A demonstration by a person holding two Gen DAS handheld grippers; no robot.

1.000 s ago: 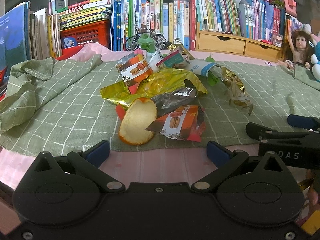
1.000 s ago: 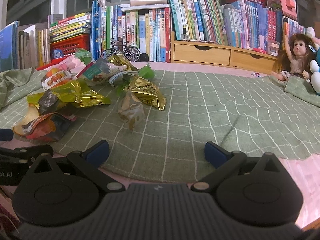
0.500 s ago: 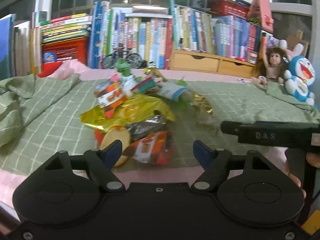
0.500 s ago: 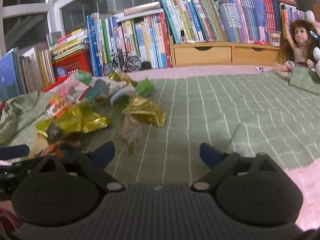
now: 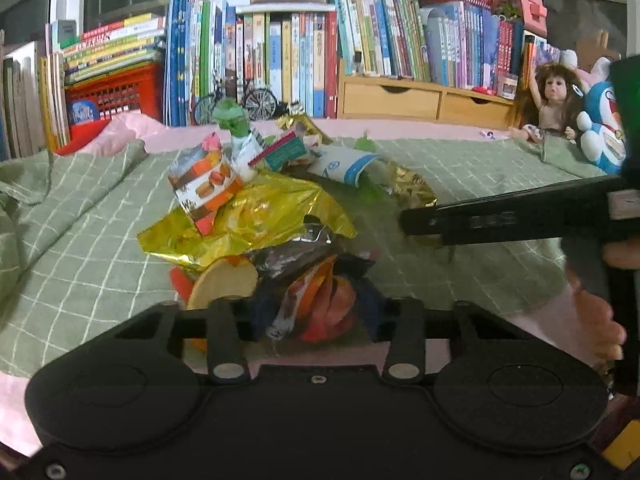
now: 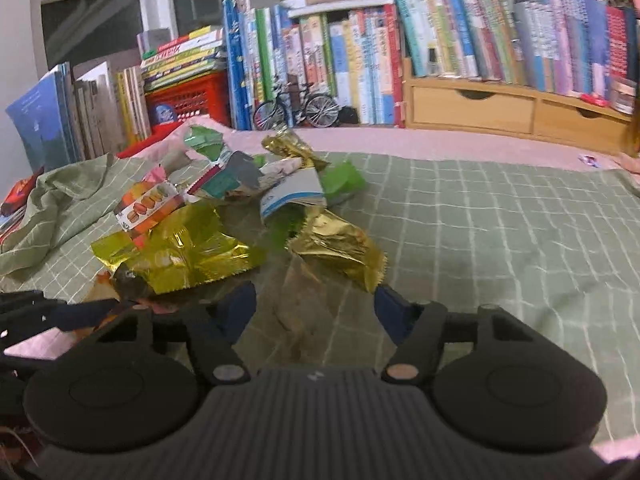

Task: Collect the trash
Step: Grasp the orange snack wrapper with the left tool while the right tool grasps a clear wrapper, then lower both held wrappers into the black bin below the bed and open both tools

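A heap of snack wrappers lies on a green checked cloth (image 5: 480, 280). My left gripper (image 5: 316, 312) is at the heap's near edge, shut on a crumpled orange snack wrapper (image 5: 320, 300) that bulges between the blue pads. Behind it lie a round pale wafer (image 5: 224, 284) and a yellow foil bag (image 5: 248, 220). My right gripper (image 6: 314, 310) is open but narrowed, its pads either side of a pale crumpled wrapper (image 6: 308, 296). A gold foil wrapper (image 6: 340, 244) lies just beyond. From the left wrist view, one right finger (image 5: 480, 220) reaches in from the right.
Rows of books, a red basket (image 5: 116, 88), a toy bicycle (image 5: 236, 100) and wooden drawers (image 5: 392, 98) line the back. A doll (image 5: 552, 100) and a blue plush toy (image 5: 604, 128) sit at the far right. A hand (image 5: 596, 320) holds the right gripper.
Both grippers moved forward into the heap. The left one went from wide open to shut on the orange wrapper. The right one narrowed around the pale wrapper.
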